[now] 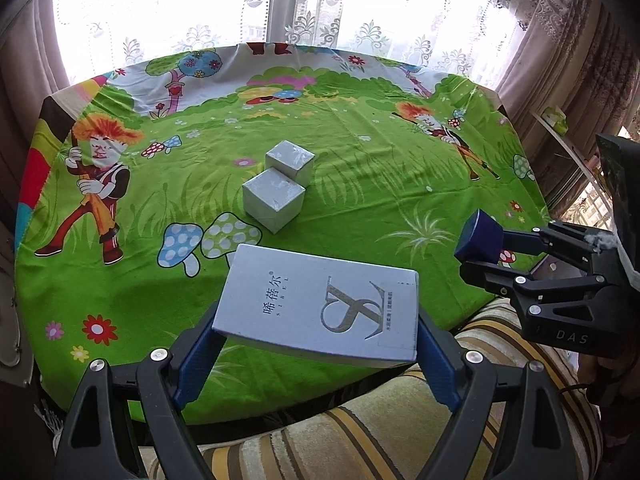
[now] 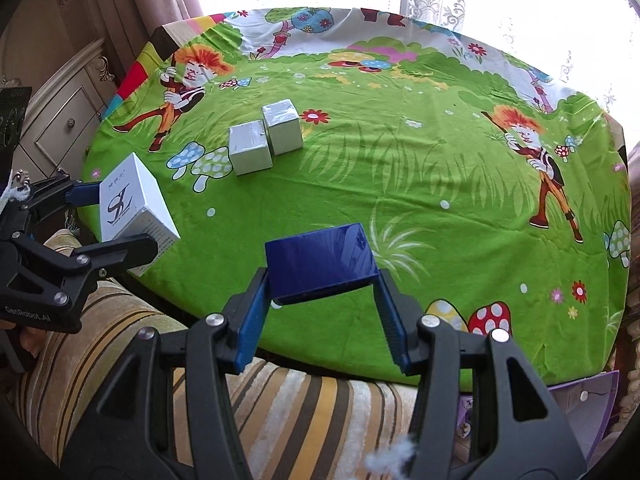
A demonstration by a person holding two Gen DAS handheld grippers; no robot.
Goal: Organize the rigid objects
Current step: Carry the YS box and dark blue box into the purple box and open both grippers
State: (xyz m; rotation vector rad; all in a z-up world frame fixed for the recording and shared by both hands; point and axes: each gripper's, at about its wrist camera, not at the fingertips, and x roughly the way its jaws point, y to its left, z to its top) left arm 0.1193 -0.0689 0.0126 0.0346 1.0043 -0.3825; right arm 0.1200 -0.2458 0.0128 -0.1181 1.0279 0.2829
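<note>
Here our left gripper (image 1: 316, 356) has its jaws clamped across the wide silver box (image 1: 320, 304), the right gripper (image 2: 324, 320) across the blue box (image 2: 322, 266); both hang above the surface's near edge (image 2: 360, 368), likely bound for the two silver cubes (image 1: 280, 190) set touching mid-cloth.

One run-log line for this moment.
left gripper: holds white box | right gripper: holds blue box | two silver cubes: touching on table
</note>
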